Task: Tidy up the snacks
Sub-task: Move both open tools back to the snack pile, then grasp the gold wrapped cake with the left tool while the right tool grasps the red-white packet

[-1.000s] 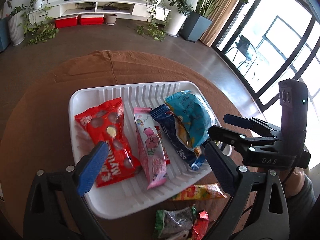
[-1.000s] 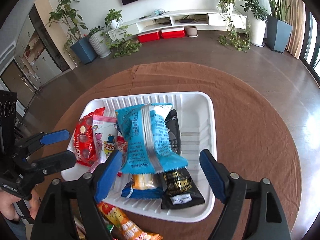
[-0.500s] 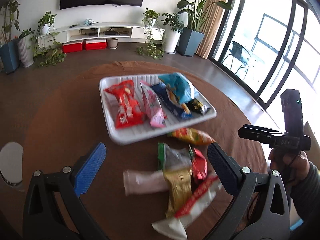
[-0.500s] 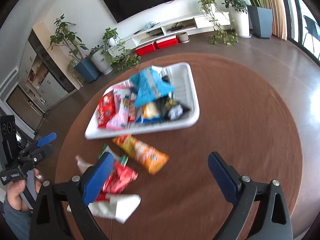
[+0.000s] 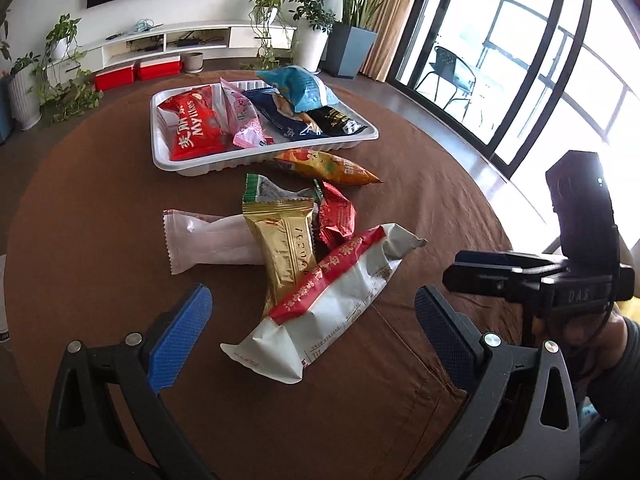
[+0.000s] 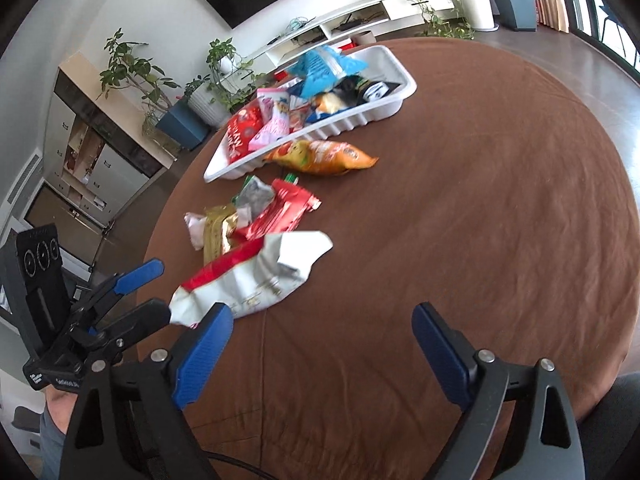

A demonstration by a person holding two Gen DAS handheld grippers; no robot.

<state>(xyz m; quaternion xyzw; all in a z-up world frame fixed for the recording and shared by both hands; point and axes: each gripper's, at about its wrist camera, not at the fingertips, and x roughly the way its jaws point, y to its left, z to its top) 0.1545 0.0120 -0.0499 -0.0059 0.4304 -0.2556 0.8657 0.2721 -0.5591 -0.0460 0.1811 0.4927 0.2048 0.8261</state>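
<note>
- Left gripper (image 5: 313,326): jaws spread wide, holding nothing, hovering over the near part of the table (image 5: 100,200), w/ the white-and-red packet (image 5: 332,308) lying between its blue pads (image 5: 180,336).
- Right gripper (image 6: 322,350): also spread wide and empty, above bare brown cloth at the near edge; seen from the left cam it sits at the right, fingers pointing left.
- White tray (image 5: 256,156) at the far side of the table, holding approx. five snacks: red bag (image 5: 192,132) at left, pink packet (image 5: 244,120) next, dark blue packet (image 5: 276,120), light blue bag (image 5: 300,88) lying on top, black packet (image 5: 336,120) at right.
- Orange packet (image 5: 328,162) on the cloth, touching the tray's near rim.
- Loose pile nearer than the tray: green-edged packet (image 5: 268,192), small red packet (image 5: 336,216), gold packet (image 5: 284,248) lying over a pale pink packet (image 5: 200,236).
- White-and-red packet is nearest, its far end overlapping the gold one.
- Right cam: same pile to the left of centre; right half of the cloth bare.
</note>
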